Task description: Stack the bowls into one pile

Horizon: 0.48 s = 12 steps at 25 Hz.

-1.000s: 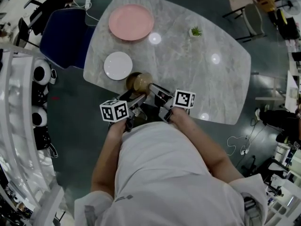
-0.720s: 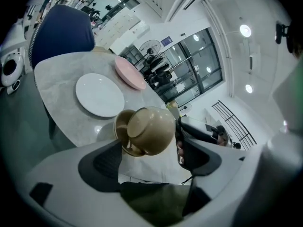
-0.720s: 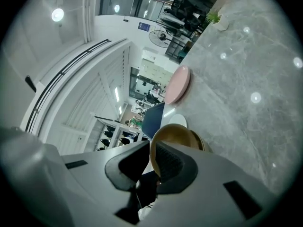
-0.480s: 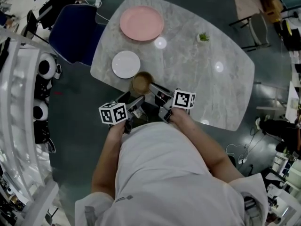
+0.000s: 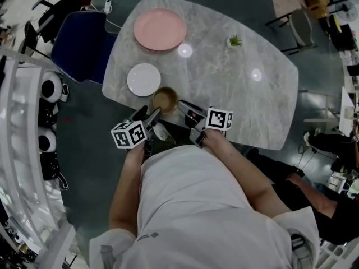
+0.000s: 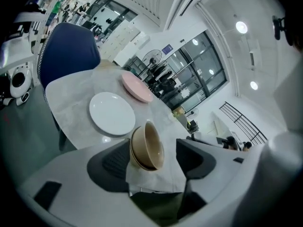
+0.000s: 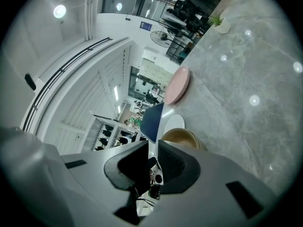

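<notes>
The bowls [image 6: 147, 146] stand near the lower-left edge of the table [image 5: 224, 88] in the head view, just right of and below the white plate [image 5: 143, 79]. The pink plate [image 5: 160, 29] lies well apart at the upper left. In the left gripper view two brown rims show, one nested in the other, so the pile is judged already formed; no other bowl is seen on the table. The left gripper [image 6: 153, 148] points straight at the bowls. Its jaws have just been closing but stand apart, with the bowls framed between them. The bowls sit hard by the jaw at frame left, while a clear gap remains to the jaw at frame right, so nothing is gripped. The bowls are round, so no axis governs the approach; the offset toward one jaw is the point to correct. The right gripper [image 7: 152, 150] is closed almost fully on nothing. The bowls show past its frame-right jaw, just beside the tips. Both grippers are near, but only the left is lined up on the bowls.
</notes>
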Available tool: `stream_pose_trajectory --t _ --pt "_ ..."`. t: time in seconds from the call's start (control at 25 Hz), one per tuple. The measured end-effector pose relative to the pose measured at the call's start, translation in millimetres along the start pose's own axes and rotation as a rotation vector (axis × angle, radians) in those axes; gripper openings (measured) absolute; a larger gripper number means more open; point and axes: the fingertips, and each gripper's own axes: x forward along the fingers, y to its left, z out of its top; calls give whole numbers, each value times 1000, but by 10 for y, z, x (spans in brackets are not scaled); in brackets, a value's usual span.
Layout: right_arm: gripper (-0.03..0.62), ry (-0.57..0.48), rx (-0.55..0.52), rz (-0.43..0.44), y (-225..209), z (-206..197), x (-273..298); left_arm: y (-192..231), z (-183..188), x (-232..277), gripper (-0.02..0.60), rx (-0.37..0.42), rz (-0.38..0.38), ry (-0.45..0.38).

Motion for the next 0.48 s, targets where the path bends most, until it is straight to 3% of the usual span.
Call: stream_pose_trajectory --t 0.24,0.48 --pt "58 -76 17 -52 -130 123 -277 112 194 95 213 22 45 -26" --pt "57 -144 40 -93 -194 186 -568 229 128 171 143 30 103 12"
